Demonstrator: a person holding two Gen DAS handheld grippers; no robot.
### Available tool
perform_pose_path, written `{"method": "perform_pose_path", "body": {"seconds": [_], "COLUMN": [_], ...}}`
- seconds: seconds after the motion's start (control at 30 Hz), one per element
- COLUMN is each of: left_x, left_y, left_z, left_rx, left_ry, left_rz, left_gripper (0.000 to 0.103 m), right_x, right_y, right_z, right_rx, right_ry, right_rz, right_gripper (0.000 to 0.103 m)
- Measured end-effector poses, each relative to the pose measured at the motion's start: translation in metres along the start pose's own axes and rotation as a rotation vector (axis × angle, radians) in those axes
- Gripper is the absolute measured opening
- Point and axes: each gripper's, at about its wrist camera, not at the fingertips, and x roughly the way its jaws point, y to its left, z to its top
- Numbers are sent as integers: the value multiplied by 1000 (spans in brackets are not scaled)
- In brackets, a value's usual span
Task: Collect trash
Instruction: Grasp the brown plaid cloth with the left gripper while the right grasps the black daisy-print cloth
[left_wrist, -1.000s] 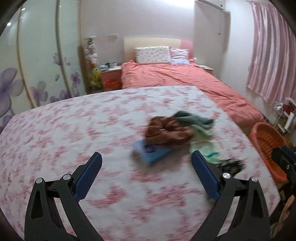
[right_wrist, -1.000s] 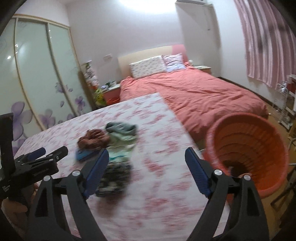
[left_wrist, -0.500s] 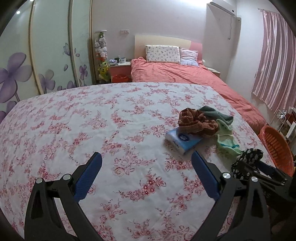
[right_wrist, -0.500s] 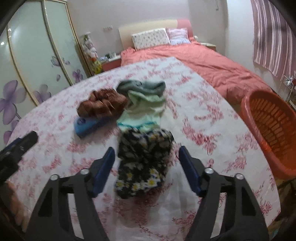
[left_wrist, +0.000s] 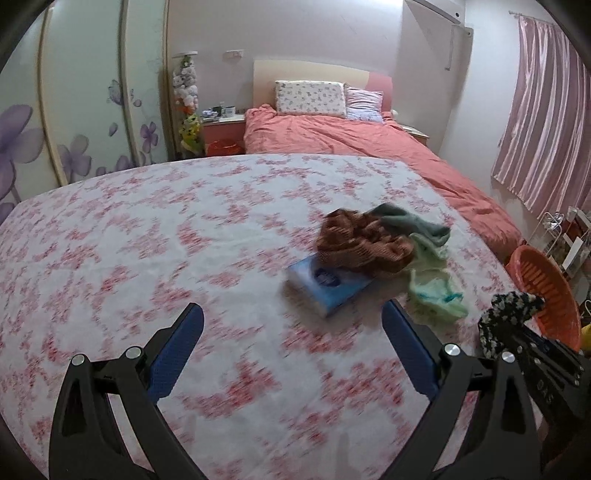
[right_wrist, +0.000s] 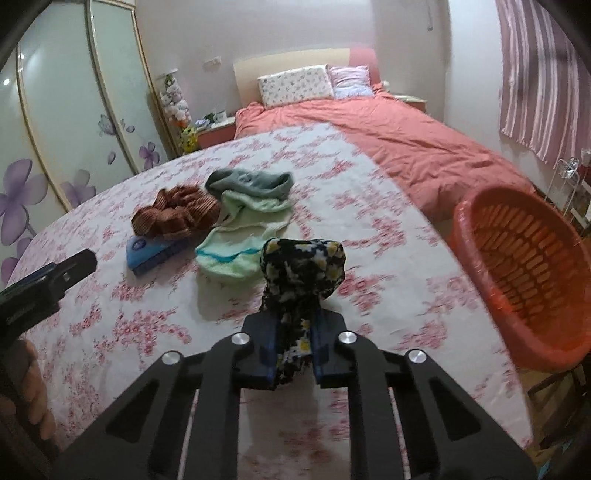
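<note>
Black daisy-print cloth (right_wrist: 301, 273) is pinched between your right gripper's (right_wrist: 293, 347) blue fingers, lifted above the floral-sheeted bed (right_wrist: 155, 325) beside the orange plastic basket (right_wrist: 524, 266). Only the left wrist view shows your left gripper (left_wrist: 291, 343) spread wide, holding nothing, facing the blue tissue pack (left_wrist: 328, 284).

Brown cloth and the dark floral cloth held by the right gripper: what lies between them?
In the right wrist view, between brown cloth and floral cloth lies the pale green cloth.
</note>
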Motion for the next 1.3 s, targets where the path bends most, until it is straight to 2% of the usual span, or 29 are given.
{"method": "perform_pose_path", "body": {"seconds": [0.17,0.3,0.37,0.43,0.57,0.6,0.67,0.73,0.9,0.97,1.03,1.13,1.3], "left_x": [23,43,54,59,62,63,71,79,85,85,84,80,65], "left_y": [-27,-45,-47,-41,-24,-23,-23,-25,-33,-39,-41,-43,-40], "left_z": [18,30,36,41,51,52,53,51,44,44,46,47,50], "left_rx": [32,70,58,19,-48,-46,-27,-8,44,65,73,68,49], "left_ry": [9,22,35,47,60,62,87,118,126,124,115,100,67], "left_rz": [-18,17,46,39,19,23,26,31,37,34,38,27,9], "left_gripper": [96,96,96,94,82,80,67,59,56,36,26,20,20], "right_x": [-7,-5,-4,-5,-5,-5,-5,-3,1,2,2,-2,-12], "right_y": [-19,-30,-33,-37,-43,-44,-44,-45,-44,-44,-43,-44,-46], "right_z": [6,9,9,11,13,13,13,13,12,12,12,13,18], "right_rx": [34,52,58,63,71,73,72,74,66,67,69,70,76], "right_ry": [-19,-15,-16,-21,-29,-29,-27,-23,-10,-8,-10,-21,-50], "right_rz": [2,6,7,7,9,10,11,14,14,12,11,10,11], "right_gripper": [15,15,15,15,15,15,15,15,15,15,15,15,15]}}
